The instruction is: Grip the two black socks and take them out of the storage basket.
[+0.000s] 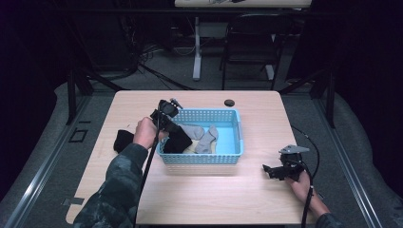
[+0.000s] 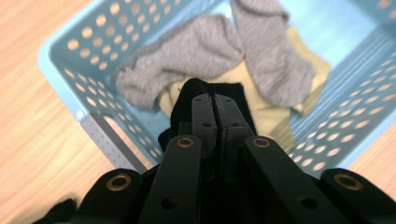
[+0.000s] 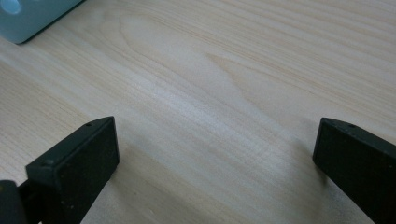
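The left gripper has its jaws pressed tight on a black sock, a dark, soft bundle that bulges out just past the jaw tips and drapes down beneath them, over the near-left corner of the blue basket. Beyond the tips lie two grey socks, crossed over a pale yellow cloth on the basket floor (its shape is mostly buried, hard to name). From above, another black sock sits on the table beside the left hand, partly hidden by it. The right gripper rests low over bare wood, jaws spread wide, nothing between them; a basket corner is cut off at the far left.
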